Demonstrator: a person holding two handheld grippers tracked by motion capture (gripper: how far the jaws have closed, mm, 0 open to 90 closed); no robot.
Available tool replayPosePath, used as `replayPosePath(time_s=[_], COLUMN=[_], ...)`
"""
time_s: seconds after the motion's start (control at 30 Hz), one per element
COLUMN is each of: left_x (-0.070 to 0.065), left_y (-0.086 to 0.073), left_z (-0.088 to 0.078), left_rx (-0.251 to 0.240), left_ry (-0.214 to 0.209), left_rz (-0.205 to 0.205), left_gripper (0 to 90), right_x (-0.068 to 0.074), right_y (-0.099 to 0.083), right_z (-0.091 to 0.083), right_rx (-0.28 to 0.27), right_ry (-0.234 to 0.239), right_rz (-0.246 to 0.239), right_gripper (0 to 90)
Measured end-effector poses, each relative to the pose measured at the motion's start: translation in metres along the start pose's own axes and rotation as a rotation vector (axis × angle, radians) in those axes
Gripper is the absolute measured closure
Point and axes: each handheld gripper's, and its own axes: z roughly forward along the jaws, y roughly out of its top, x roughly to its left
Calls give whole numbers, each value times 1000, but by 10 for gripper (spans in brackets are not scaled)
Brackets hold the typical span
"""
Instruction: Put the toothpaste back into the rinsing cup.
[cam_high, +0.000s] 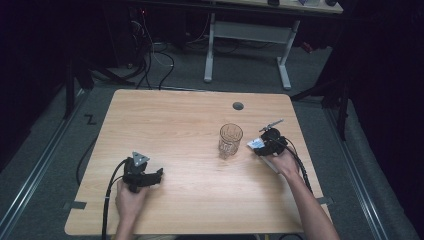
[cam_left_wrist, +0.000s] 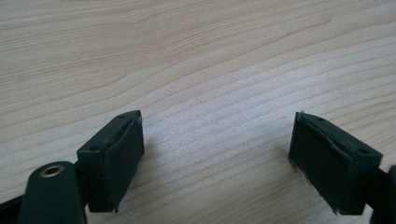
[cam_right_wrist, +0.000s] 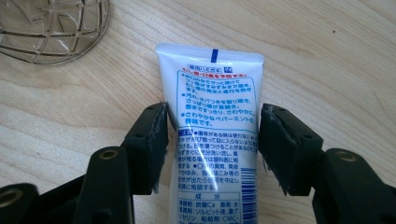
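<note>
On the wooden worktop (cam_high: 190, 125), the left tool (cam_left_wrist: 217, 154) rests with jaws wide apart over bare wood. A clear glass tumbler (cam_high: 230, 140) stands empty mid-right. Beside it, the right tool (cam_right_wrist: 212, 149) brackets a white toothpaste tube (cam_right_wrist: 217, 126), pads just touching its sides.

Overhead light brightens the table (cam_high: 190, 125) against dark, dim surroundings; gripper views sharp and evenly lit, with soft shadows under the jaws

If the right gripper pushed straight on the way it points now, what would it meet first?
Probably the glass. The right gripper, its jaws on either side of the white tube, points toward it; the glass sits slightly off to one side, so it may only clip it.
</note>
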Motion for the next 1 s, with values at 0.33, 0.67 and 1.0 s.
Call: replayPosePath(time_s=[0.33,0.67,1.0], left_x=[0,0,0], left_y=[0,0,0], left_z=[0,0,0], left_rx=[0,0,0], left_ry=[0,0,0], left_rz=[0,0,0], left_gripper=[180,180,180], right_x=[2,-2,-8], right_y=[2,0,0], right_z=[4,3,-2], right_rx=[45,43,37], right_ry=[-23,11,64], right_rz=[-36,-14,13], right_gripper=[442,528,650])
